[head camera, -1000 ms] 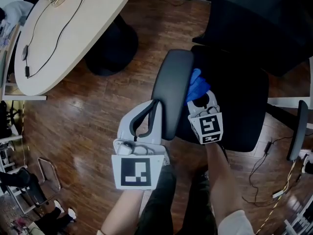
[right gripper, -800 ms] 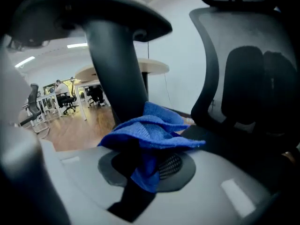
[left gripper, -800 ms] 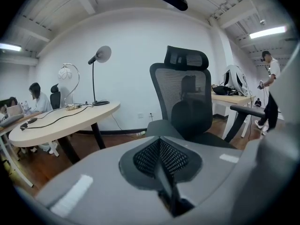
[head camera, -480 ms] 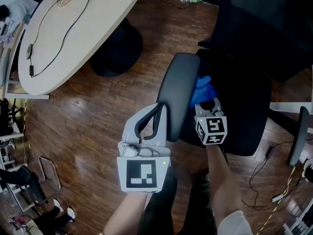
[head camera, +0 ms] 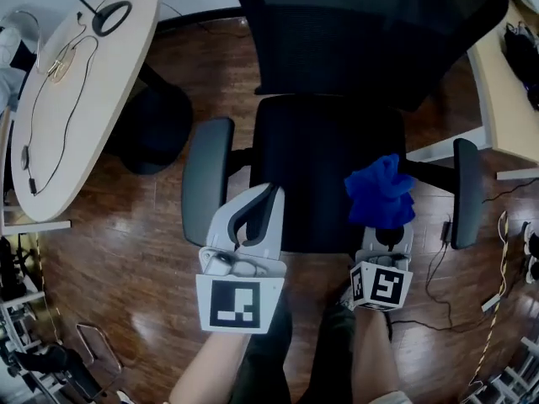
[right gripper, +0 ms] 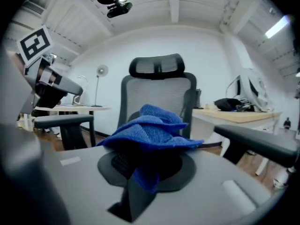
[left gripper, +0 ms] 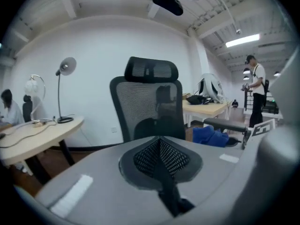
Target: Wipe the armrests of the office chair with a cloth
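Note:
The black office chair (head camera: 320, 154) faces me, its left armrest (head camera: 206, 179) and right armrest (head camera: 466, 192) on either side of the seat. My right gripper (head camera: 385, 236) is shut on a bunched blue cloth (head camera: 381, 192), held over the seat's front right corner, apart from the right armrest. In the right gripper view the cloth (right gripper: 150, 125) spills over the gripper (right gripper: 149, 162). My left gripper (head camera: 270, 195) is shut on nothing at the seat's front left, just right of the left armrest. In the left gripper view this gripper (left gripper: 160, 140) points at the chair back (left gripper: 150, 109).
An oval table (head camera: 76, 82) with a lamp and cables stands to the left, a desk (head camera: 505, 82) to the right. Cables (head camera: 497, 301) trail over the wooden floor at the right. A person (left gripper: 255, 86) stands far off.
The right gripper has carried the cloth from the left armrest across to the seat's right side. The left gripper has come away from the left armrest. My view now centres on the chair.

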A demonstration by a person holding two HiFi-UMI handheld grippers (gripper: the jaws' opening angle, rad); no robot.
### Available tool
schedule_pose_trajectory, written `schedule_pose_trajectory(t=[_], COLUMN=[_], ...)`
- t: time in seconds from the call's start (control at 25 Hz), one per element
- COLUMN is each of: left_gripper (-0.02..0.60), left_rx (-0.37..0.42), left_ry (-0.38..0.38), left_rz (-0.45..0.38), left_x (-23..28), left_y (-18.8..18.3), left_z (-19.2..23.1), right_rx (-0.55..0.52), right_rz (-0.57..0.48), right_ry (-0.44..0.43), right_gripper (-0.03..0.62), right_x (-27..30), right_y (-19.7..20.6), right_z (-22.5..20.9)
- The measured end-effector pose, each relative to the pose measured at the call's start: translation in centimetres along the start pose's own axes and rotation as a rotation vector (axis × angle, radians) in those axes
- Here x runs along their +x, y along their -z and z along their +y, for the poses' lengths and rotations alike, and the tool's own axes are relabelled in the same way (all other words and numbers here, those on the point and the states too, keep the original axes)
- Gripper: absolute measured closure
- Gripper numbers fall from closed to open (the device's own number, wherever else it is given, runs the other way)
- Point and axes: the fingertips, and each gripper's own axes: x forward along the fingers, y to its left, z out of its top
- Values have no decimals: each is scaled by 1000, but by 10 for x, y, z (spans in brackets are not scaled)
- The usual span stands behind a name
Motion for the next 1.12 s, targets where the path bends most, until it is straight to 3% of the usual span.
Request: schedule_pose_trajectory(t=[0.16,0.28,0.4,0.52,0.6,0.72,0.84,1.0,1.12], left_gripper=[480,480,480,480,480,480,480,480,480], left_rx=[28,44,69,98,94,74,81,95,102], left_ry=[154,261,316,353,354,331,324,302,296], left_rz=[-47,-209,-219,-209,-203,-200,-190,-167,-174], left_x=[44,75,91,105,111,113,114,114,117], left_y=[-3,-18,-26,-28,-28,-32,-21,6,12], left_z=[-67,-125,-173,-210,-218,-214,-205,-186,-181], right_rx=[-17,-50,0,-68,-10,113,108,67,58], right_rz=[-30,19,-47,162,223,207,168,-34,-43], right_ry=[102,172,190,124,137,215,285,360,369], right_gripper=[507,507,505,507,506,507,507,507,507], right_x=[-28,-51,-64,-86,-83,-58,-29,-9,-5], right_y=[-19,-16,-34,-21,-4,28,55,57,67], right_z=[-57,-100,-129,-137,-133,-140,-163,-194,-195])
